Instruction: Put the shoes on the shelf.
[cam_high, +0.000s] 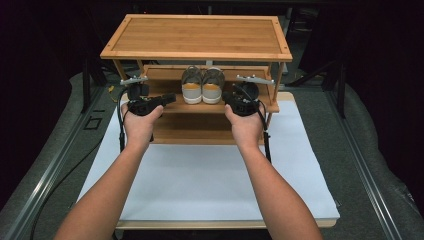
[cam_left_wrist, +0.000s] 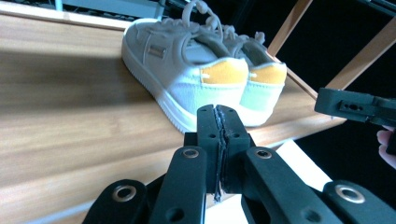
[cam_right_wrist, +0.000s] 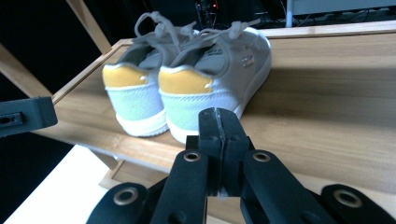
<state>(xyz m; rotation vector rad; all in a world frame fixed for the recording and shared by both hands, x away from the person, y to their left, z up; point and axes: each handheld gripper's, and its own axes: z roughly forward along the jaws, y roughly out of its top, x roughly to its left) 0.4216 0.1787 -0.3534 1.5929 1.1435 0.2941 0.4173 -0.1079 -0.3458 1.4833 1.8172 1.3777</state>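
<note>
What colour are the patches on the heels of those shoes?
Yellow-orange heel patches on the grey and white shoes; the right gripper view shows them best.

Bright overhead light on pale table (cam_high: 210, 185); dark, murky surroundings — soft blur throughout

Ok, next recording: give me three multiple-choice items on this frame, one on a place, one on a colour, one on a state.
1. Where is the pair of shoes?
A. on the rack's top shelf
B. on the middle shelf of the wooden rack
C. on the white tabletop

2. What colour are the shoes' heel tabs?
A. yellow
B. red
C. blue

3. How do the left claw and right claw stand?
A. both wide open
B. one clamped on a shoe
C. both shut, holding nothing

Key: 1 B, the high view shows them under the top board; 2 A, both gripper views show yellow heels; 3 C, each claw's jaws meet, short of the shoes.
</note>
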